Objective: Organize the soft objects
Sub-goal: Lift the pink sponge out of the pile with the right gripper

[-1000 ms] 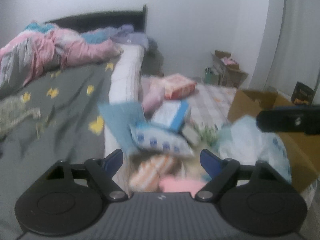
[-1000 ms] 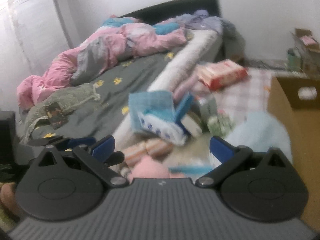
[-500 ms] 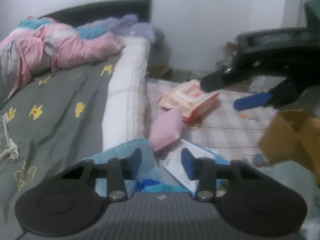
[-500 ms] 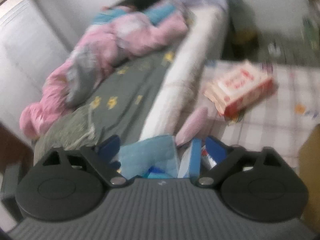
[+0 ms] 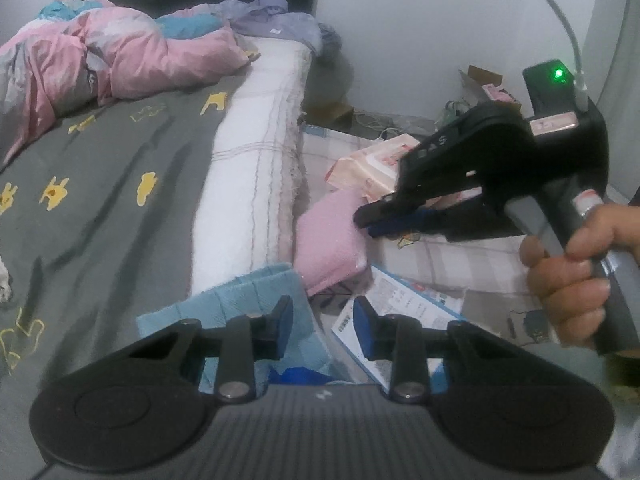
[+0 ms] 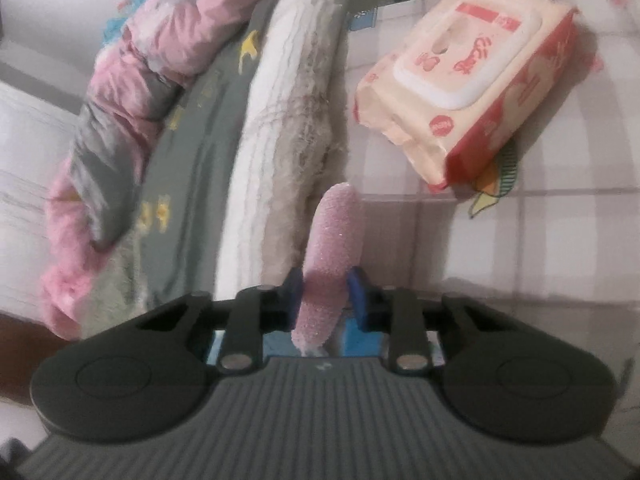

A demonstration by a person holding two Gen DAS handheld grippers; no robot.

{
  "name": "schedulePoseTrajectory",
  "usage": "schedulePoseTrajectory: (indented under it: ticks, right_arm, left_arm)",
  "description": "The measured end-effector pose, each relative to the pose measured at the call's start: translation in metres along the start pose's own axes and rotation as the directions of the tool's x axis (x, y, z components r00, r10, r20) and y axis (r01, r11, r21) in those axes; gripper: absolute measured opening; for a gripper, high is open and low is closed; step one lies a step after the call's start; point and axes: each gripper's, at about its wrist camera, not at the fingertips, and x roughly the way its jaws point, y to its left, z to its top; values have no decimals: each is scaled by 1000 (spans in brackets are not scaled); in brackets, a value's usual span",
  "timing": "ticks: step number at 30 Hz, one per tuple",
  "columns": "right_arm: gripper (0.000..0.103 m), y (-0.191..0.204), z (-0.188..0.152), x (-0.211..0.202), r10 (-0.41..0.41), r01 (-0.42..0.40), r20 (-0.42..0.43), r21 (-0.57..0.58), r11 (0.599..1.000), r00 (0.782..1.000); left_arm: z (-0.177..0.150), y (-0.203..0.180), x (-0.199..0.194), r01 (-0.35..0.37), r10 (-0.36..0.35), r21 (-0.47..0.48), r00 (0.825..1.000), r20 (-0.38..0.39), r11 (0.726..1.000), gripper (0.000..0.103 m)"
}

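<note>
A pink fuzzy folded cloth (image 5: 332, 240) leans on the bed's side on the checked floor mat. My right gripper (image 6: 324, 294) is shut on the pink cloth (image 6: 334, 232), both blue pads pressing its sides. The left wrist view shows the right gripper (image 5: 364, 220) at the cloth's right edge, held by a person's hand (image 5: 572, 280). My left gripper (image 5: 324, 320) hangs lower and nearer, its jaws closing. The right edge of a light blue cloth (image 5: 240, 308) lies between them, and the right pad stands clear of it.
A pink and cream wet wipes pack (image 6: 468, 80) lies on the mat past the pink cloth. A blue and white box (image 5: 404, 308) lies by my left gripper. The bed (image 5: 120, 184) with a grey sheet fills the left, rumpled pink bedding on it. Clutter lines the far wall.
Both grippers moved forward and down toward the bedside. The right one rolled, came into the left wrist view and shut on the pink cloth. The left jaws narrowed.
</note>
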Motion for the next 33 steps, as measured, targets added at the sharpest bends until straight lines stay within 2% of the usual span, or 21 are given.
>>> schedulePoseTrajectory:
  ticks: [1, 2, 4, 5, 6, 9, 14, 17, 19, 20, 24, 27, 29, 33]
  right_arm:
    - [3, -1, 2, -4, 25, -25, 4, 17, 1000, 1000]
    - [3, -1, 4, -9, 51, -51, 11, 30, 998, 999]
    - [3, 2, 6, -26, 93, -94, 39, 25, 995, 995]
    - [3, 4, 7, -35, 111, -112, 49, 19, 994, 993]
    - [3, 5, 6, -44, 135, -136, 56, 14, 991, 989]
    - [3, 8, 0, -70, 153, -151, 77, -26, 988, 985]
    - [6, 1, -8, -87, 87, -86, 68, -24, 996, 994]
    - [21, -9, -8, -87, 68, -69, 54, 23, 997, 996]
    - [45, -12, -3, -82, 36, -38, 59, 39, 998, 998]
    - [48, -14, -1, -78, 20, -23, 63, 45, 999, 998]
    - [49, -21, 17, -52, -25, 23, 40, 53, 998, 999]
    - [49, -29, 28, -28, -54, 54, 4, 70, 996, 999]
    - [49, -33, 32, -15, -68, 69, -17, 66, 995, 998]
    - [49, -40, 36, 3, -68, 71, -48, 71, 995, 997]
  left_arm:
    - [0, 0, -3, 9, -9, -5, 1000, 5, 1000, 35]
    - [1, 0, -7, 19, -19, -11, 1000, 14, 1000, 37]
    - [2, 2, -17, 51, -50, -31, 998, 37, 998, 48]
    - [3, 2, -21, 63, -61, -42, 997, 47, 997, 60]
    - [4, 3, -26, 74, -71, -53, 996, 62, 996, 64]
    - [5, -3, -36, 78, -75, -43, 994, 84, 996, 65]
    - [14, -9, -31, 51, -49, -37, 996, 71, 998, 62]
    - [31, 0, -10, 63, -63, -57, 998, 7, 996, 59]
    - [42, 10, 9, 75, -81, -99, 995, -55, 992, 58]
    - [50, 15, 23, 79, -91, -121, 991, -95, 989, 56]
    - [68, 24, 65, 56, -89, -160, 974, -206, 985, 46]
    - [75, 17, 89, 63, -97, -136, 960, -262, 989, 45]
    - [77, 12, 104, 36, -70, -118, 950, -303, 992, 42]
    - [78, 10, 126, 25, -68, -127, 934, -350, 992, 42]
